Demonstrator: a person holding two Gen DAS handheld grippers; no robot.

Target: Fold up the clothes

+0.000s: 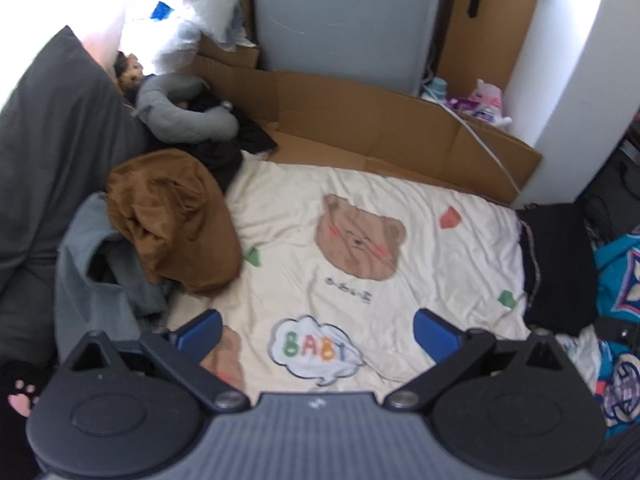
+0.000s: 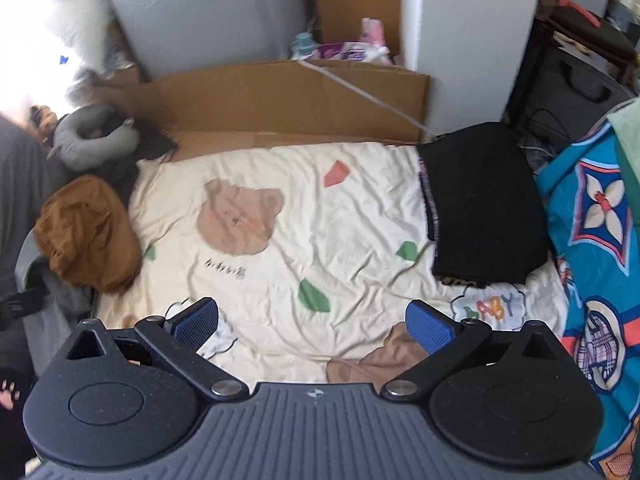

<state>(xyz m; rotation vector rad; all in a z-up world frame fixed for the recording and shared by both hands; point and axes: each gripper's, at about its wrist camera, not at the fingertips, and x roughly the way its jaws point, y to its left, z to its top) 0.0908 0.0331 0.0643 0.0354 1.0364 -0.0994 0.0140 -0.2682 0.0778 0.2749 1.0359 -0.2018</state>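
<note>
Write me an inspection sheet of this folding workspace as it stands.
Surface: cream bear-print blanket, wrinkled, middle bare.
Job's things: brown garment bunched at the left edge over a grey garment; black folded stack at the right edge.
Clutter: grey neck pillow, blue patterned fabric.
Grippers: left gripper and right gripper both open, empty, above the blanket.
Cables: white cable across the cardboard.
Surroundings: grey panel, bottles by the wall.
</note>
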